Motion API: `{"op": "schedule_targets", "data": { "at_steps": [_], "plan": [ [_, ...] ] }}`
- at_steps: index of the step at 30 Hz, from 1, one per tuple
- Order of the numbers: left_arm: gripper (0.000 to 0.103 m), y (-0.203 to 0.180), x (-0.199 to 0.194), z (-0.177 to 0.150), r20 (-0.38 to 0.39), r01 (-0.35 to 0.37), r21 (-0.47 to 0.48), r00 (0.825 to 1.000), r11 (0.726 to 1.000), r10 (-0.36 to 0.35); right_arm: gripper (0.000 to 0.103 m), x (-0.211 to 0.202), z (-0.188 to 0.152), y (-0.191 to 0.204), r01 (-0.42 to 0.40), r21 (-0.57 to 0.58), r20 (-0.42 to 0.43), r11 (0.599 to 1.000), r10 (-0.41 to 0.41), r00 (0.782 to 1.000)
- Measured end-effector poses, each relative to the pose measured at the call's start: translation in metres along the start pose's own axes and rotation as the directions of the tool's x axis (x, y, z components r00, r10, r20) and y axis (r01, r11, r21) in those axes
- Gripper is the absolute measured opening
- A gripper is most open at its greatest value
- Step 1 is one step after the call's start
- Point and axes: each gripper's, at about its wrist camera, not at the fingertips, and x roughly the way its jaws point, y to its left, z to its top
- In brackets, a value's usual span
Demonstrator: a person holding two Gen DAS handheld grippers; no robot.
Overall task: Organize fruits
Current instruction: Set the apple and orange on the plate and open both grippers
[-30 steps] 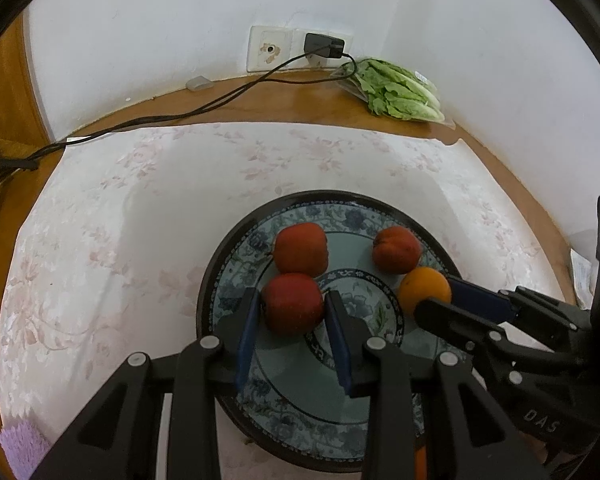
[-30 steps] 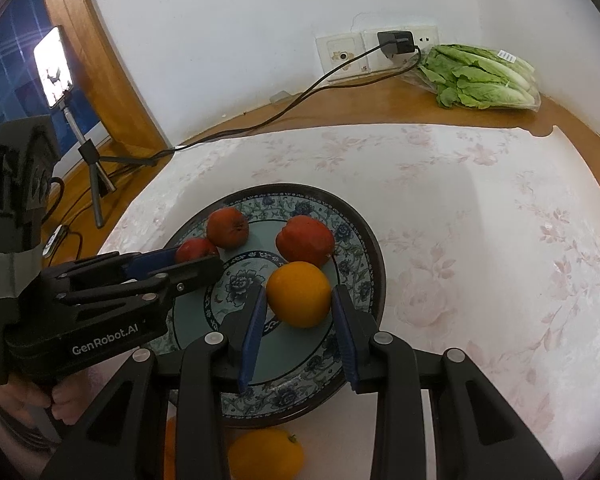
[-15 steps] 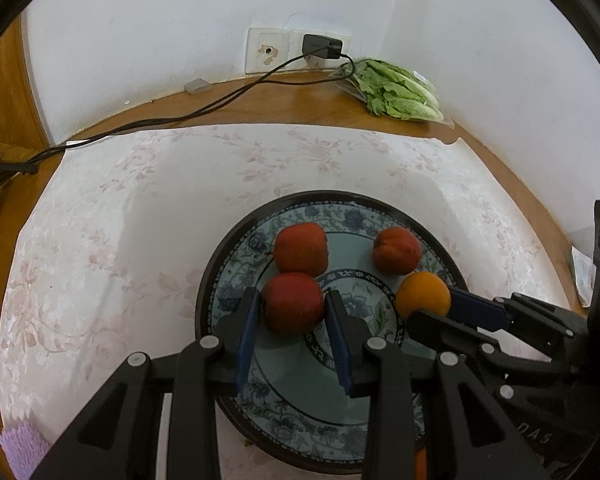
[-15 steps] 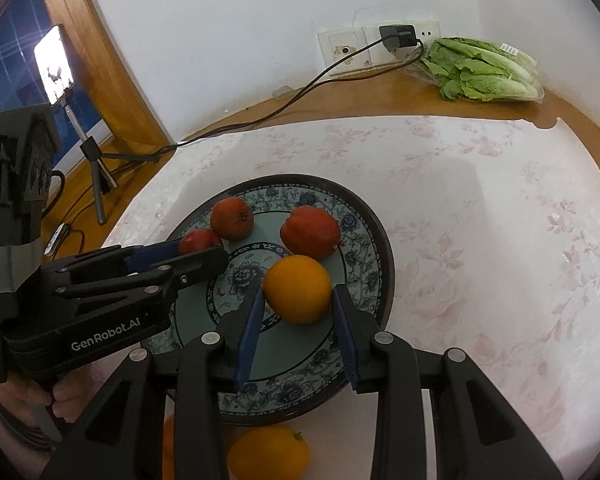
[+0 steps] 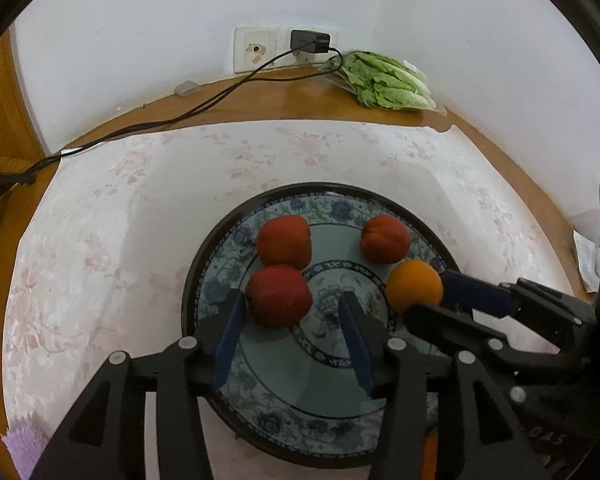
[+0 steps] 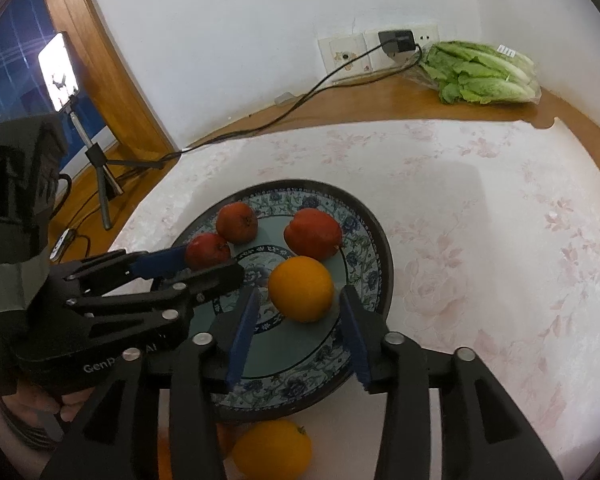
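A blue-patterned plate (image 5: pixel 198 280) (image 6: pixel 382 252) on the flowered cloth holds three red fruits and an orange. My left gripper (image 5: pixel 291 298) (image 6: pixel 212 262) straddles the nearest red fruit (image 5: pixel 279 295) (image 6: pixel 207 251); its jaws are opening, and a gap shows at the right pad. My right gripper (image 6: pixel 300 292) (image 5: pixel 426 298) straddles the orange (image 6: pixel 301 288) (image 5: pixel 414 285); its jaws are opening too, with gaps on both sides. Both fruits rest on the plate. Two more red fruits (image 5: pixel 285 242) (image 5: pixel 384 239) lie farther back.
Another orange (image 6: pixel 272 450) lies off the plate by its near rim. Bagged lettuce (image 5: pixel 384 86) (image 6: pixel 482 72) sits by the back wall. A charger (image 5: pixel 310 42) is plugged in there, and its cable (image 5: pixel 188 114) trails left. A lit phone on a tripod (image 6: pixel 60 66) stands at far left.
Both grippers have opened: the pads that pressed on the red fruit and on the orange now stand apart from them. Neither hand has shifted, and both fruits stay on the plate.
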Motion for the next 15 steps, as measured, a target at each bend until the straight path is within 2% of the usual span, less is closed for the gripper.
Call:
{"op": "schedule_targets", "data": {
  "at_steps": [15],
  "plan": [
    [0.053, 0.003, -0.035, -0.012, -0.006, 0.011, -0.058, 1.0, 0.998, -0.012, 0.046, -0.033, -0.009, 0.006, 0.012, 0.002, 0.025, 1.0, -0.012, 1.0]
  ]
}}
